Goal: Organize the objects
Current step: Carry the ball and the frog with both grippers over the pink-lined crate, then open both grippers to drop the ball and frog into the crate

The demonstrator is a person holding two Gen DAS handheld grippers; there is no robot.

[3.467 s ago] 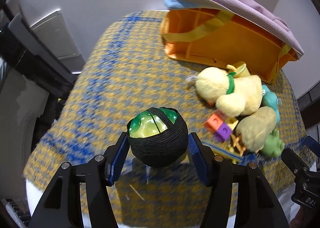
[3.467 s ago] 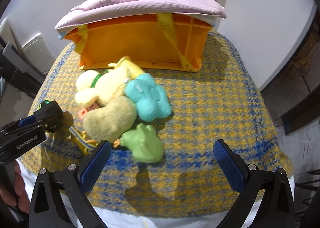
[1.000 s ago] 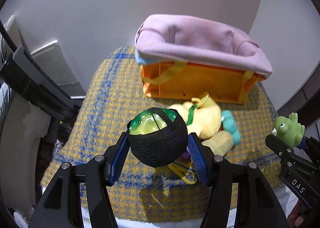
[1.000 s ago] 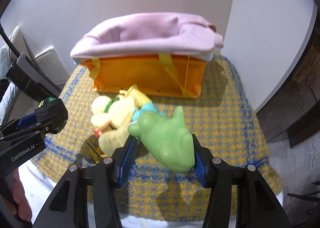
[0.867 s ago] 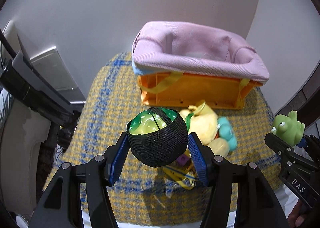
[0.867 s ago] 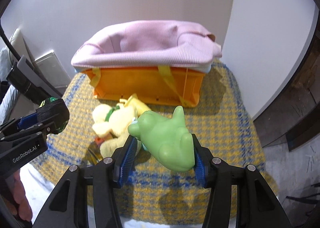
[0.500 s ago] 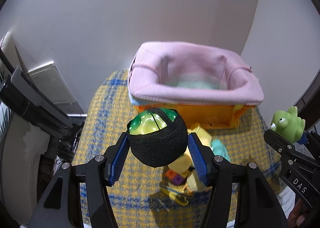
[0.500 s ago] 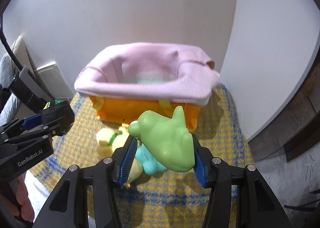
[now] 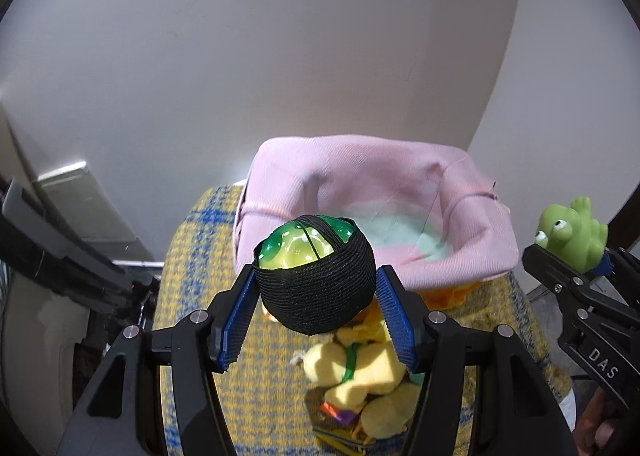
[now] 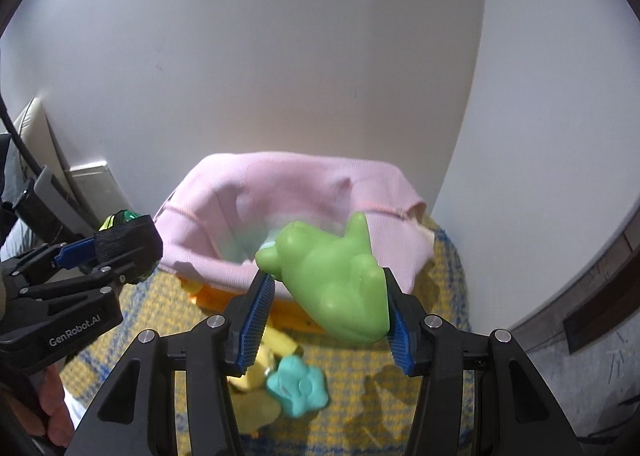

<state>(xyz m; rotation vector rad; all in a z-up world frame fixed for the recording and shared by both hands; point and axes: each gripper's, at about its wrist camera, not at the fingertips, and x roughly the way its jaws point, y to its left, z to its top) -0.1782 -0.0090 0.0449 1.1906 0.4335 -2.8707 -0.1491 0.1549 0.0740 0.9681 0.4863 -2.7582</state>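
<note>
My left gripper (image 9: 316,310) is shut on a green-and-yellow ball wrapped in black mesh (image 9: 314,276), held in the air in front of the basket. My right gripper (image 10: 326,310) is shut on a green rubber frog (image 10: 334,276), also raised before the basket; the frog (image 9: 572,234) shows at the right edge of the left wrist view. The orange basket with a pink cloth liner (image 9: 372,192) stands open at the back of the checked table; its pale blue inside (image 9: 392,230) holds nothing I can see. Each gripper sees the other: the left gripper (image 10: 92,256) at the left.
On the yellow-and-blue checked cloth (image 9: 188,256) below lie yellow plush toys (image 9: 360,360), a teal toy (image 10: 298,386) and small coloured blocks (image 9: 338,412). White walls meet in a corner behind the basket. A dark chair or frame (image 9: 48,256) stands left of the table.
Both grippers have risen and come nearer the basket with their toys held; the basket's open top and pale inside now show, and the toy pile has dropped low in view.
</note>
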